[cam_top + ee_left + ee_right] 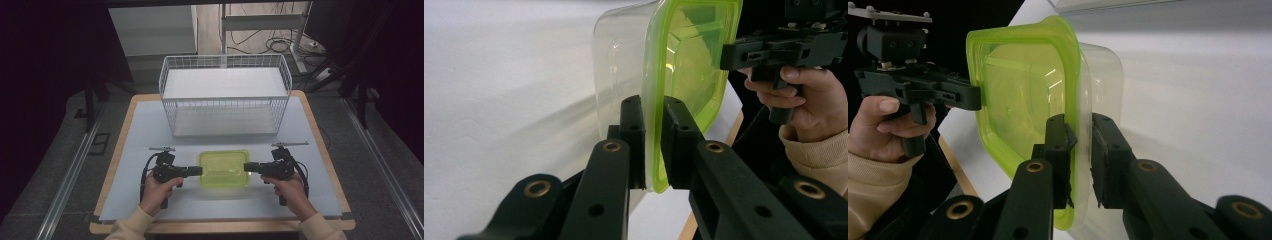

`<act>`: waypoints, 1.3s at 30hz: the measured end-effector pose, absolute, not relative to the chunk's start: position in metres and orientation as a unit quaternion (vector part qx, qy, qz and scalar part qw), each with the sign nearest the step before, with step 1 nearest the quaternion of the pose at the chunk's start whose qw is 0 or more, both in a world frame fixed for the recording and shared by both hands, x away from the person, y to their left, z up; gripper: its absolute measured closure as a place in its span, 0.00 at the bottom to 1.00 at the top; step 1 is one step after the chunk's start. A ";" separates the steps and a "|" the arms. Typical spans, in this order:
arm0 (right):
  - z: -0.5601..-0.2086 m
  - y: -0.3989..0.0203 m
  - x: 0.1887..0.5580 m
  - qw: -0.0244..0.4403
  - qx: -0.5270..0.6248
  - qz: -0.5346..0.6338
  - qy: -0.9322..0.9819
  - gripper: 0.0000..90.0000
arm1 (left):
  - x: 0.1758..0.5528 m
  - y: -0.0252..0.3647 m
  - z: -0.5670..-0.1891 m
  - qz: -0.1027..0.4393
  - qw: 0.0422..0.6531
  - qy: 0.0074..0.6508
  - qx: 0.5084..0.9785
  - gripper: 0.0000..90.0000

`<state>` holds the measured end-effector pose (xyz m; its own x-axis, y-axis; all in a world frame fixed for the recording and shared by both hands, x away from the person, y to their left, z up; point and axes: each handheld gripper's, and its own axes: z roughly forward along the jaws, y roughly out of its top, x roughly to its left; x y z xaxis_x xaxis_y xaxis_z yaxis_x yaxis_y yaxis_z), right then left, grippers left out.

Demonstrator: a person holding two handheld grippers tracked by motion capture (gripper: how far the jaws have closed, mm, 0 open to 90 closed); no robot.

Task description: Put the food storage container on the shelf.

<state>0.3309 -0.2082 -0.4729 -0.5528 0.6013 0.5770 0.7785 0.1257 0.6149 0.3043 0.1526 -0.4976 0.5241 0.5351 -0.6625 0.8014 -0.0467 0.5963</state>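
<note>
Gripping opposite container (223, 169) rims, both tongs level.

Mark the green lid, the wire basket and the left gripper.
green lid (223, 168), high view, its top face
wire basket (225, 101), high view, front rim
left gripper (652, 145), left gripper view, between its fingertips

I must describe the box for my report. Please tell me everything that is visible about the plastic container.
The plastic container is a clear, rounded rectangular tub with a translucent lime-green lid on top. It sits upright on the table's front middle, before the wire basket. The left tool and right tool each clamp its rim at opposite ends.
</note>
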 end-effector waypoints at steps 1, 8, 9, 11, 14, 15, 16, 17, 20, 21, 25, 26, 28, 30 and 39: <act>-0.472 -0.208 0.331 0.093 -0.463 -0.472 -0.744 0.88 | 0.305 0.153 -0.497 -0.130 0.506 0.470 0.712 0.91; -0.466 -0.207 0.332 0.087 -0.461 -0.478 -0.743 0.88 | 0.304 0.153 -0.489 -0.119 0.511 0.468 0.711 0.91; -0.466 -0.207 0.332 0.087 -0.461 -0.478 -0.743 0.88 | 0.304 0.153 -0.489 -0.119 0.511 0.468 0.711 0.91; -0.461 -0.206 0.331 0.081 -0.457 -0.480 -0.745 0.88 | 0.305 0.153 -0.487 -0.118 0.513 0.465 0.712 0.91; -0.458 -0.206 0.330 0.074 -0.455 -0.481 -0.745 0.88 | 0.308 0.153 -0.486 -0.120 0.514 0.465 0.711 0.91; -0.458 -0.206 0.330 0.073 -0.455 -0.481 -0.745 0.88 | 0.309 0.153 -0.487 -0.121 0.513 0.465 0.711 0.91; -0.457 -0.206 0.331 0.072 -0.455 -0.481 -0.746 0.88 | 0.309 0.153 -0.487 -0.121 0.512 0.465 0.712 0.91; -0.457 -0.206 0.331 0.072 -0.456 -0.481 -0.746 0.88 | 0.310 0.153 -0.486 -0.121 0.512 0.465 0.712 0.91; -0.456 -0.207 0.331 0.072 -0.454 -0.482 -0.745 0.88 | 0.310 0.152 -0.484 -0.119 0.514 0.463 0.712 0.91; -0.455 -0.207 0.332 0.072 -0.454 -0.482 -0.746 0.88 | 0.310 0.152 -0.483 -0.118 0.513 0.464 0.712 0.91; -0.451 -0.207 0.332 0.069 -0.451 -0.486 -0.745 0.88 | 0.311 0.153 -0.479 -0.114 0.517 0.460 0.713 0.91; -0.450 -0.207 0.332 0.069 -0.451 -0.487 -0.745 0.88 | 0.310 0.152 -0.478 -0.114 0.519 0.461 0.711 0.91; -0.449 -0.207 0.331 0.068 -0.450 -0.488 -0.745 0.88 | 0.310 0.152 -0.476 -0.112 0.519 0.460 0.712 0.91; -0.447 -0.208 0.331 0.068 -0.449 -0.489 -0.745 0.88 | 0.310 0.152 -0.475 -0.113 0.520 0.459 0.712 0.91; -0.430 -0.210 0.331 0.056 -0.442 -0.502 -0.741 0.88 | 0.316 0.151 -0.454 -0.101 0.525 0.448 0.717 0.91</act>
